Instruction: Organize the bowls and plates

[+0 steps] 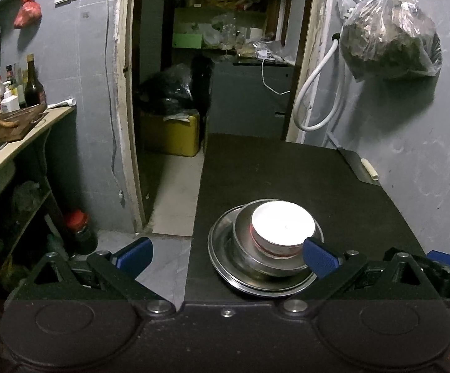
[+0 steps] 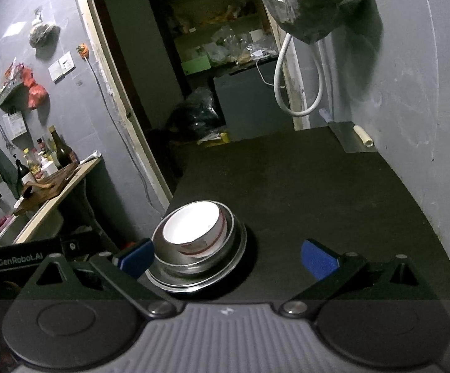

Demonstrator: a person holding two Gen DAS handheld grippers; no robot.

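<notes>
A white bowl (image 1: 282,225) with a red band sits nested in a steel bowl (image 1: 246,242), which rests on a steel plate (image 1: 222,245) on the black table (image 1: 271,168). The same stack shows in the right wrist view: white bowl (image 2: 190,223), steel bowl (image 2: 236,236), steel plate (image 2: 194,284). My left gripper (image 1: 226,255) is open, its right blue fingertip by the stack's near right side, its left one off the table edge. My right gripper (image 2: 226,258) is open just right of the stack, holding nothing.
A counter (image 1: 23,143) at left carries bottles and a wooden board. A doorway (image 1: 212,93) opens to a storeroom behind the table. A filled plastic bag (image 1: 389,37) and white hose (image 1: 315,93) hang on the grey wall at right. A red-capped jar (image 1: 79,230) stands on the floor.
</notes>
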